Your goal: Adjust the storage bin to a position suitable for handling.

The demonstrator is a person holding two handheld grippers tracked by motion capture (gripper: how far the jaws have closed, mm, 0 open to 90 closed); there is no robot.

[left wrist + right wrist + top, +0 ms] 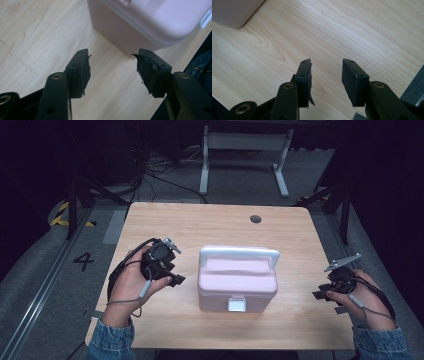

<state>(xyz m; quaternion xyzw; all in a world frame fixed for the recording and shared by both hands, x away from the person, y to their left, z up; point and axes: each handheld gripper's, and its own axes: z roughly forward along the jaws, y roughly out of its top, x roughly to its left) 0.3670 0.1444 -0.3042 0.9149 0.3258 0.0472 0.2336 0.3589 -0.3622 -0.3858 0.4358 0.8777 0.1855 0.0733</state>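
The pink box [237, 287] stands in the middle of the desk [210, 222], long side left to right, latch toward the person, handle lying along its top. Its lid is closed. The left tool [175, 279] and right tool [320, 295] are both open, empty, one beside each end of the box.

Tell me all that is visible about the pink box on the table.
The pink box looks like glossy plastic with rounded corners. Its lid is shut, a pale latch sits on the front, and a light handle stands upright on top. It rests mid-table; neither gripper touches it.
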